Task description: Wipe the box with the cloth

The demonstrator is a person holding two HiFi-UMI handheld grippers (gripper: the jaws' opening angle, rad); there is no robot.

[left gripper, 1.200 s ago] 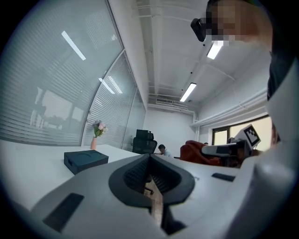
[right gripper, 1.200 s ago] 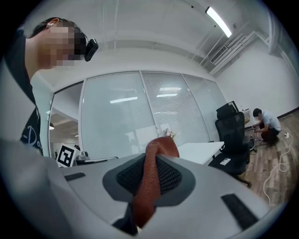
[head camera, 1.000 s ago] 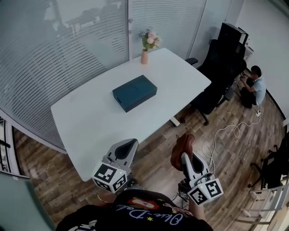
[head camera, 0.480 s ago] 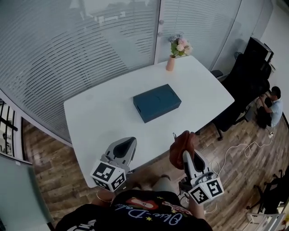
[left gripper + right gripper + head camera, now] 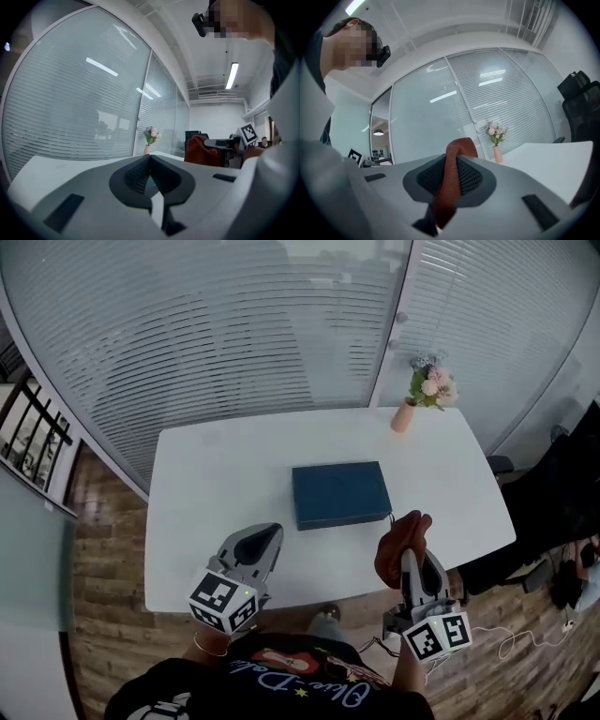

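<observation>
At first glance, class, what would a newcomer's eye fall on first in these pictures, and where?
The dark teal box lies flat at the middle of the white table. A rust-red cloth is clamped in the right hand-held gripper near the table's front edge, and a vase of flowers stands at the far right corner.

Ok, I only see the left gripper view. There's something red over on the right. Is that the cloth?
Observer: Yes. The cloth is pinched between the right gripper's jaws.
Operator: Where's the thing we wipe?
Observer: The dark teal box lies flat in the middle of the white table.
Operator: Touching it yet?
Observer: Seemingly not: the head view shows the cloth beside the box's near right corner, not over its top.
</observation>
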